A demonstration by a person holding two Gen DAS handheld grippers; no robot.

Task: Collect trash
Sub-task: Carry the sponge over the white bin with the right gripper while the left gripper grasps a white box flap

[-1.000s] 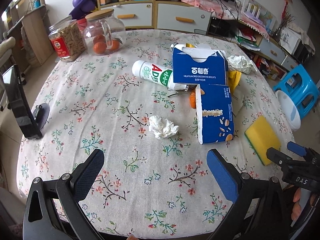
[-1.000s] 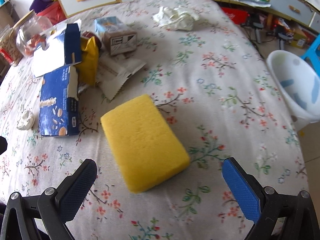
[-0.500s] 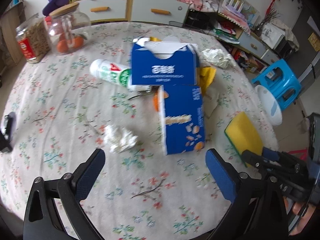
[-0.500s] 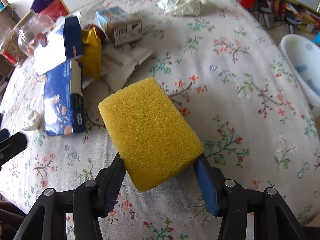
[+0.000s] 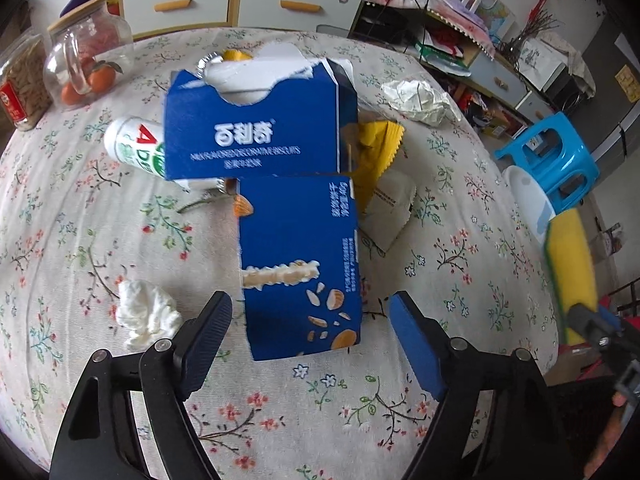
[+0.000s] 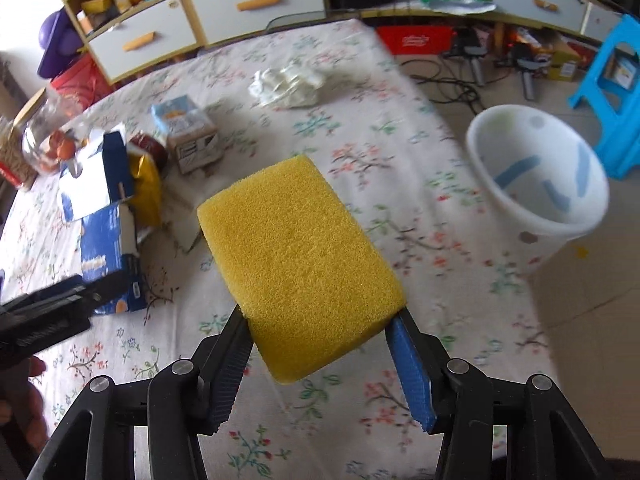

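Observation:
My right gripper [image 6: 320,316] is shut on a yellow sponge [image 6: 298,252] and holds it above the floral tablecloth [image 6: 360,184]; the same sponge [image 5: 570,264] shows at the right edge of the left wrist view. My left gripper [image 5: 310,312] is closing, its fingers on either side of the near end of a blue biscuit box [image 5: 298,264] lying flat, with a gap on each side. A second blue box [image 5: 256,124] stands open behind it. A crumpled white tissue [image 5: 146,314] lies just left of the left finger.
A white bin [image 6: 536,176] stands on the floor beside the table's right edge, with a blue stool [image 6: 612,92] behind it. Also on the table: a white-green bottle [image 5: 136,146], a yellow wrapper [image 5: 376,152], crumpled paper [image 5: 418,100], a small carton [image 6: 188,132], and glass jars [image 5: 88,64].
The right gripper closed on the sponge and lifted it off the table toward the bin side. The left gripper moved forward to the flat blue box and its fingers narrowed.

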